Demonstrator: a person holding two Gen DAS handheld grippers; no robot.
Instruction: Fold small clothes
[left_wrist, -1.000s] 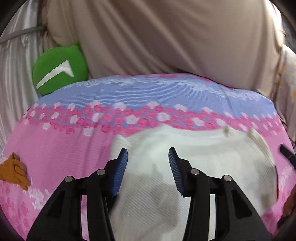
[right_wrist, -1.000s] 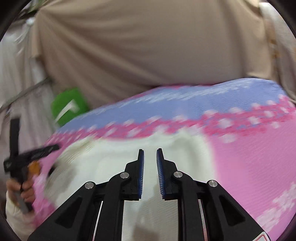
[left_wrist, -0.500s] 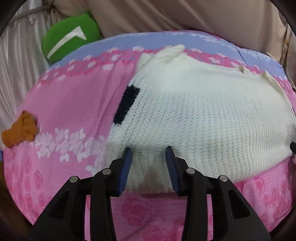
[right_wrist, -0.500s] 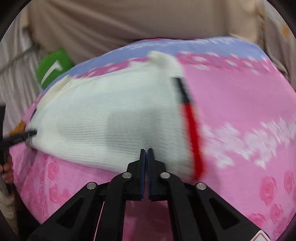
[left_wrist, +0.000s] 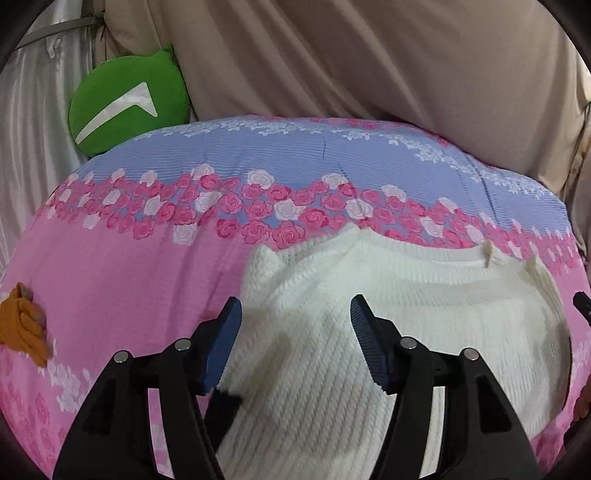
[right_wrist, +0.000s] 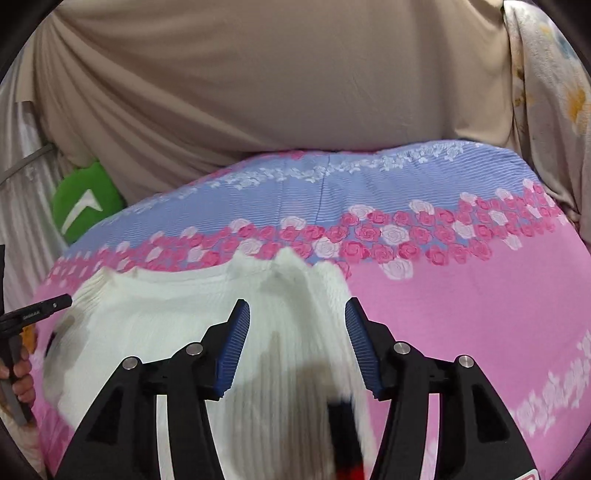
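A white knitted sweater lies folded on the pink and blue rose-print bed cover. My left gripper is open over the sweater's left edge, holding nothing. A dark stripe on the sweater shows under its left finger. In the right wrist view the sweater fills the lower left, and my right gripper is open above its right edge, empty. A dark and red stripe on the sweater shows blurred by the right finger. The left gripper's tip shows at the far left.
A green cushion leans at the bed's back left, also in the right wrist view. An orange knitted item lies at the left edge of the bed. Beige fabric hangs behind the bed.
Both grippers have let go of the sweater hem and opened wide. The sweater's near edge was carried over to the far side, and the sweater now lies folded.
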